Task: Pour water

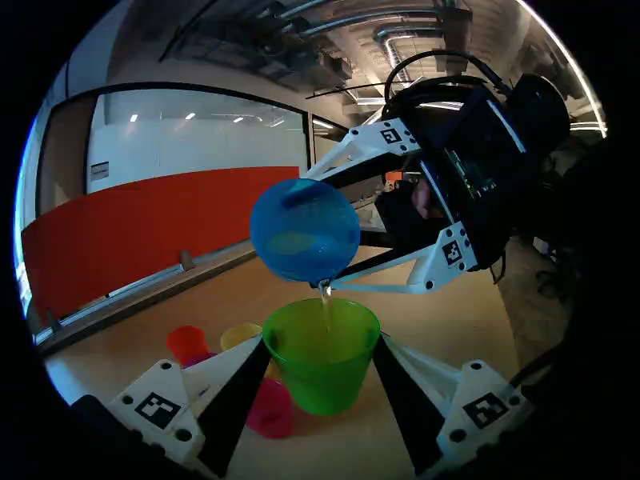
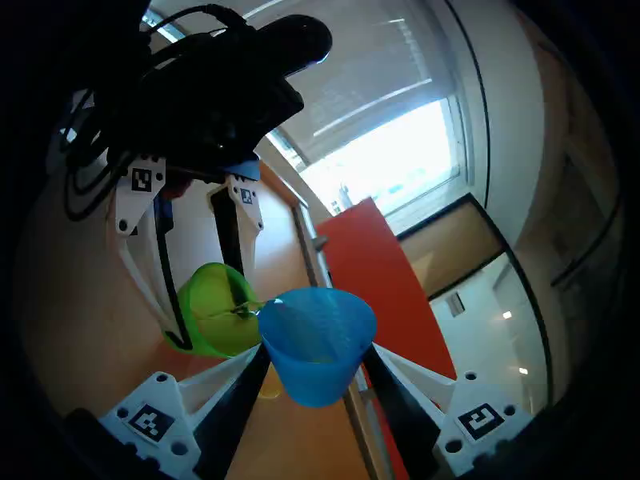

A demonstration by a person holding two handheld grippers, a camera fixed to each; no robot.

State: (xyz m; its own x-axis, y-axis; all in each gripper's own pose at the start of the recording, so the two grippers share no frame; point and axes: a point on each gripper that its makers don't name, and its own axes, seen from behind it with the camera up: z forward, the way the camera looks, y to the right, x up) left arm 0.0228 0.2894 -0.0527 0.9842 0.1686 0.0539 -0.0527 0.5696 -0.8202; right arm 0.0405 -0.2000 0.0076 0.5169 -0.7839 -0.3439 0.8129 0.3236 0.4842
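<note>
While right gripper point(image 2: 318, 352) fingers grip one blue cup point(image 2: 320, 376), left gripper point(image 1: 320, 342) fingers grip one green cup point(image 1: 322, 380), three small cups point(image 1: 270, 408) beside.

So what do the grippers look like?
Both the left gripper and right gripper have white, wedge-shaped fingers with black inner pads and black-and-white square markers. The right gripper's body is black and boxy, with looping black cables.

The left gripper point(image 1: 320, 352) was held level and low, and its two fingers pressed on both sides of the green cup point(image 1: 320, 376). Just ahead of it and higher, the right gripper point(image 1: 322, 232) was rolled onto its side, one finger above the other, closed on the tilted blue cup point(image 1: 300, 228). A hand point(image 1: 424, 200) held its body from behind.
</note>
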